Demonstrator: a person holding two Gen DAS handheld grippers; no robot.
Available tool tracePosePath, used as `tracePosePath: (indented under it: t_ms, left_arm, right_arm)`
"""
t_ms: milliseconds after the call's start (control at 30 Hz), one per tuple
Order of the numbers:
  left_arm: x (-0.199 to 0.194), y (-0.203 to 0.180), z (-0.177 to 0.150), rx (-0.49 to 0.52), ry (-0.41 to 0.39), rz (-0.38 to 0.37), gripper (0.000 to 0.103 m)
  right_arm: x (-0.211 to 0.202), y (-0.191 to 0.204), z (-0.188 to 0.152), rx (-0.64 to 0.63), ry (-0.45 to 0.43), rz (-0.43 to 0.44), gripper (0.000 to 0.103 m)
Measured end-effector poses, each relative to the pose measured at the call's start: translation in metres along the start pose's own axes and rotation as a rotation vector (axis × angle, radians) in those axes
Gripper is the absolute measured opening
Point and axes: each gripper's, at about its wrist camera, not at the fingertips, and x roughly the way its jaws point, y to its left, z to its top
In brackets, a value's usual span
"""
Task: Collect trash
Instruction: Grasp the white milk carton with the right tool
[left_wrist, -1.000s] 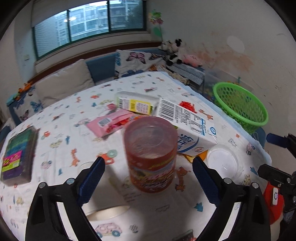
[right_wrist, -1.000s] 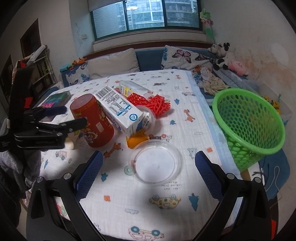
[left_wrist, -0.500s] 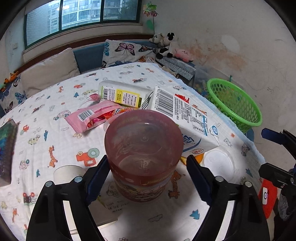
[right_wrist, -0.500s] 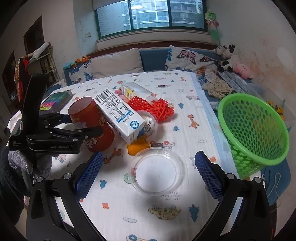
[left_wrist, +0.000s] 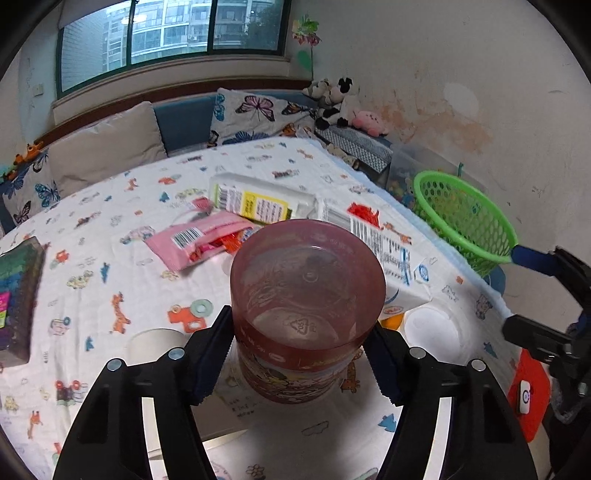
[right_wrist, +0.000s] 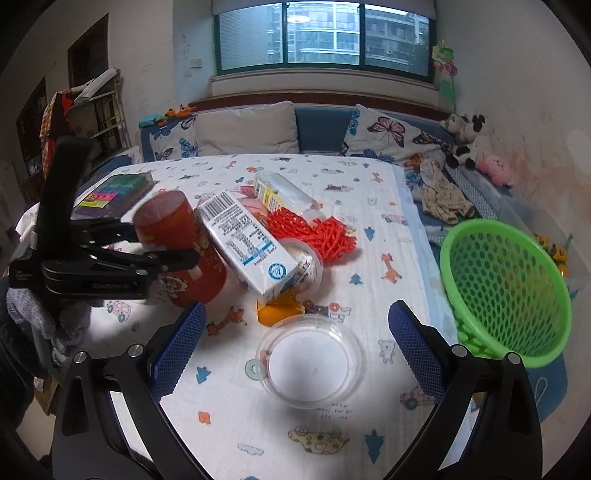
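The left gripper (left_wrist: 301, 354) has its fingers squeezed on the red cup (left_wrist: 306, 306), which stands on the worktop (right_wrist: 369, 199) right next to the white milk box (right_wrist: 247, 240). The right gripper (right_wrist: 295, 350) has its fingers wide apart over the clear round lid (right_wrist: 310, 365), near the milk box. The green basket (right_wrist: 506, 295) sits off to the right of the milk box.

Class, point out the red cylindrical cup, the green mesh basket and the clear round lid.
red cylindrical cup (left_wrist: 306, 295): left wrist view, upturned base.
green mesh basket (right_wrist: 506, 291): right wrist view, inner wall.
clear round lid (right_wrist: 310, 365): right wrist view, centre.
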Motion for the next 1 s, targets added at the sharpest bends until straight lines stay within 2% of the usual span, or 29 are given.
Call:
tracePosePath:
  t_ms: [367, 733, 1000]
  left_arm:
    - [-0.047, 0.028, 0.013, -0.055, -0.086, 0.046, 0.065]
    - [-0.051, 0.035, 0.014, -0.074, -0.093, 0.044, 0.065]
    - [-0.044, 0.036, 0.013, -0.08, -0.079, 0.039, 0.065]
  right_arm:
    - [0.017, 0.023, 0.006, -0.082, 0.012, 0.037, 0.097]
    - [0.041, 0.038, 0.016, -0.133, 0.033, 0.068, 0.094]
    - [0.073, 0.059, 0.029, -0.311, 0.022, 0.051, 0.087]
